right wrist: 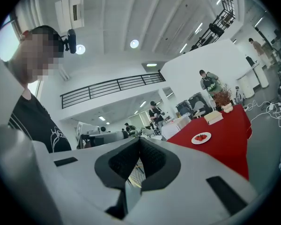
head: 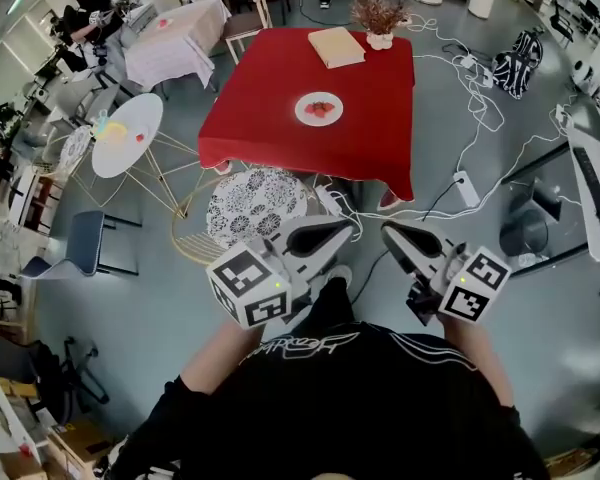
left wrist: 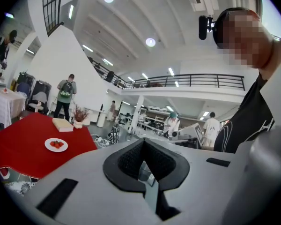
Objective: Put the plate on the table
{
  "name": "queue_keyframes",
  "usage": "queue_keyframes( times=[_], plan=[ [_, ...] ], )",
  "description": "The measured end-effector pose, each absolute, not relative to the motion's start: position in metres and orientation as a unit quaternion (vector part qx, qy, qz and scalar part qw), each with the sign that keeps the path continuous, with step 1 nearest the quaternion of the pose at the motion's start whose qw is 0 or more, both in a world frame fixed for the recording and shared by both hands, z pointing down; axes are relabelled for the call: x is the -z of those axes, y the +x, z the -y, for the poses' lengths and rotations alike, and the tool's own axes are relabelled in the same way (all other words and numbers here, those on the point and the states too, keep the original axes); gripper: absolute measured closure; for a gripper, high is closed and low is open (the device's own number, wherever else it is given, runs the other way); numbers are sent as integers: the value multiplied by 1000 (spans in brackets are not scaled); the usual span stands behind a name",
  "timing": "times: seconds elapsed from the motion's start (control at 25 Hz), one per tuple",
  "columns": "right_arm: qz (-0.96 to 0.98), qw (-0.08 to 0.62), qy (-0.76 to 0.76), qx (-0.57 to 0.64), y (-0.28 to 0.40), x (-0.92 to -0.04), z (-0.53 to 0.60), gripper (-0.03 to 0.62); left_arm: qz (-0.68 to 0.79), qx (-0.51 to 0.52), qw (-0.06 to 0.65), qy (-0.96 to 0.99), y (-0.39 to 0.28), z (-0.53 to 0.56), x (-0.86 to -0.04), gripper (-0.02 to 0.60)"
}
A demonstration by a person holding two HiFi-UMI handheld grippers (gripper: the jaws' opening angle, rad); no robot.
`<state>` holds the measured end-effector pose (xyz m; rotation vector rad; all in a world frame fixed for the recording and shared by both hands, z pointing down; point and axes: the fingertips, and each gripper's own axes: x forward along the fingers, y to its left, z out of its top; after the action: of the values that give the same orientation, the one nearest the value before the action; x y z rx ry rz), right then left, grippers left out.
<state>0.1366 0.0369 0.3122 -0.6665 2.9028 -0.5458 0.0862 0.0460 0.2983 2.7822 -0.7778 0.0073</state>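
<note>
A white plate with red strawberries rests near the middle of the red-clothed table, far ahead of me. Both grippers are held close to my body, well short of the table. My left gripper is shut with nothing between its pads. My right gripper is likewise shut and empty. In the left gripper view the plate lies on the table at the left, beyond the closed gripper. The right gripper view has the plate to the right of the closed gripper.
A book and a vase of dried flowers stand at the table's far end. A patterned round seat and a white round side table sit left of my path. Cables trail on the floor at right. People stand in the background.
</note>
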Motion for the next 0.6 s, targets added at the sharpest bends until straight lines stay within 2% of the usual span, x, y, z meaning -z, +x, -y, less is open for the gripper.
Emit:
queue_keyframes(
  times=[0.6],
  plan=[
    [-957, 43, -234, 164, 141, -316, -64, 586, 248, 2, 147, 958, 98, -69, -301, 575]
  ],
)
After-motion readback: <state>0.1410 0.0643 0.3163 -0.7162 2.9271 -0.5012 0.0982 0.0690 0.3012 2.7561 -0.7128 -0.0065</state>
